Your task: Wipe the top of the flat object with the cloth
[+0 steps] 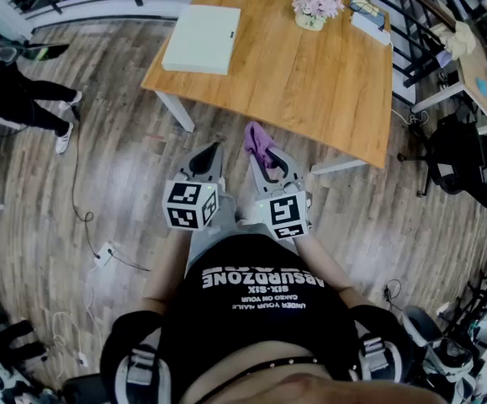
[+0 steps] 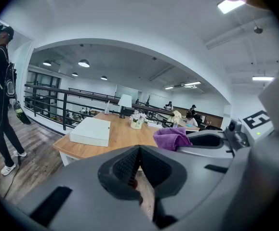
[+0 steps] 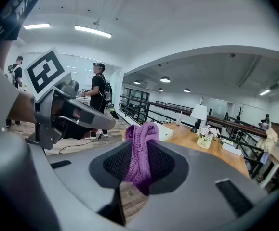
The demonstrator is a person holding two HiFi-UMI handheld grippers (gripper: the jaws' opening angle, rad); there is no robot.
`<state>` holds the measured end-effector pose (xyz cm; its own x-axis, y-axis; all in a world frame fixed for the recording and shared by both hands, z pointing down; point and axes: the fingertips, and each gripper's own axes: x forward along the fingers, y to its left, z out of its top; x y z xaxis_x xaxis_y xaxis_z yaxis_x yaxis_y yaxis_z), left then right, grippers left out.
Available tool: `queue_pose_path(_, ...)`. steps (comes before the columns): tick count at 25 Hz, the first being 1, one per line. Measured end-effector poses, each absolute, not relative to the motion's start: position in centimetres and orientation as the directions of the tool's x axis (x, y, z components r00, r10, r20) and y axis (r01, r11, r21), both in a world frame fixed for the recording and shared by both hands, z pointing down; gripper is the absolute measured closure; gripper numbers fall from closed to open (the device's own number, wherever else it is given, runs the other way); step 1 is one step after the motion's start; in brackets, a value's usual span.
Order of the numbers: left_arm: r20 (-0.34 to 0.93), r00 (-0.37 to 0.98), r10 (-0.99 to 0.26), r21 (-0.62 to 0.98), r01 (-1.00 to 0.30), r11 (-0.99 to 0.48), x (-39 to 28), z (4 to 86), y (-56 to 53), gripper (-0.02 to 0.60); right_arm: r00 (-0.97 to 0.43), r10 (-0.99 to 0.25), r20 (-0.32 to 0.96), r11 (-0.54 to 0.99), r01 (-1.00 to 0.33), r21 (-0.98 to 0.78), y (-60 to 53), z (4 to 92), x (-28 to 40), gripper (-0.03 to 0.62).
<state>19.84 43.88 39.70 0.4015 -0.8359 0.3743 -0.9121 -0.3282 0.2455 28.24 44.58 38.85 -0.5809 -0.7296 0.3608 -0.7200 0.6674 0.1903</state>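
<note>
Cloth (image 3: pixel 141 146), purple knit, sits bunched in the right gripper (image 3: pixel 140 154), whose jaws clamp it. We cannot see its lower end past the pads. The left gripper (image 2: pixel 139 150) has its jaws pressed together with nothing between them. We hold both over the plank floor (image 1: pixel 100 167), short of the tabletop's (image 1: pixel 310 82) near edge. The flat white object (image 1: pixel 202 39) lies by the tabletop's left edge. The far edge is cut off, with a flower pot (image 1: pixel 314 11) near it. A person (image 1: pixel 24 99) off left is partly cropped.

The cloth (image 3: pixel 144 131) is partly hidden inside the right claw (image 3: pixel 140 153); the table (image 1: pixel 310 74) seems cut off above.
</note>
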Motion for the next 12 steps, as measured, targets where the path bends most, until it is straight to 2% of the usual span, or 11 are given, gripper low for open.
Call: queue_pose_path(12,0.389,0.438,-0.811,0.285,-0.894,-0.346,11.0,39.8,32.7,0.566,-0.539,-0.741,0.402,0.645,-0.738,0.199,33.8,38.9,20.6,0.494)
